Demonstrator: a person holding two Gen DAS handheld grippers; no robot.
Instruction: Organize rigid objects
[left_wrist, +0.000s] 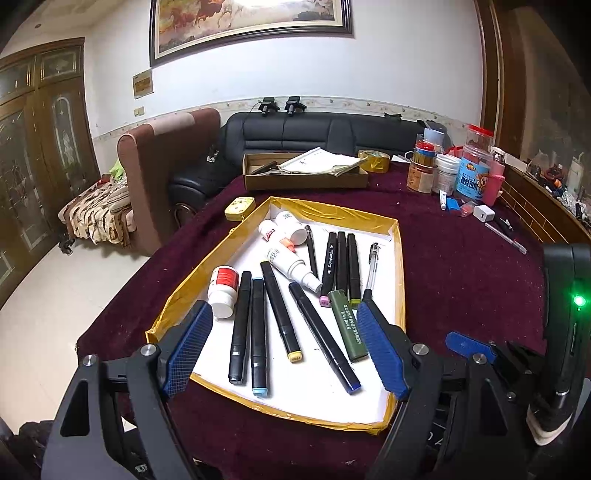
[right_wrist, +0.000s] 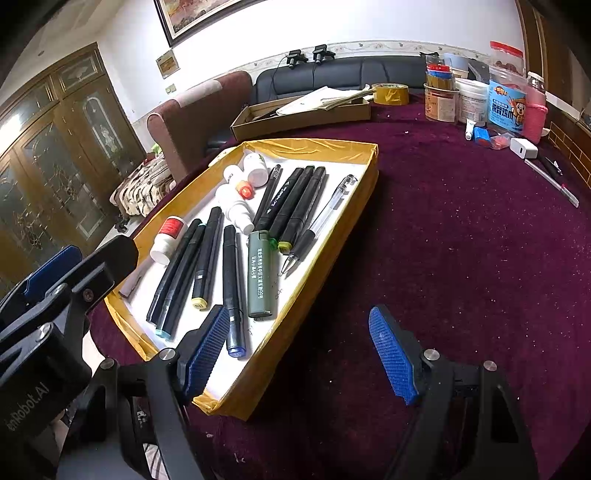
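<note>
A shallow tray with yellow taped walls (left_wrist: 397, 258) (right_wrist: 365, 184) lies on the maroon tablecloth. It holds several black markers (left_wrist: 280, 314) (right_wrist: 207, 258), a green lighter (left_wrist: 347, 325) (right_wrist: 260, 275), a clear ballpoint pen (left_wrist: 372, 273) (right_wrist: 321, 221), a white spray bottle (left_wrist: 291, 267) and small white bottles, one with a red label (left_wrist: 223, 288) (right_wrist: 168, 238). My left gripper (left_wrist: 284, 347) hovers open over the tray's near end, nothing between its blue pads. My right gripper (right_wrist: 306, 354) stands open over the tray's near right corner and the cloth, holding nothing.
At the back of the table stand a cardboard box with papers (left_wrist: 306, 171) (right_wrist: 303, 110), a roll of yellow tape (left_wrist: 373, 159), and jars and tubs at the back right (left_wrist: 469, 166) (right_wrist: 506, 96). A white charger (right_wrist: 523, 147) and a pen (right_wrist: 554, 182) lie near the right edge. Bare cloth (right_wrist: 461, 240) spreads right of the tray.
</note>
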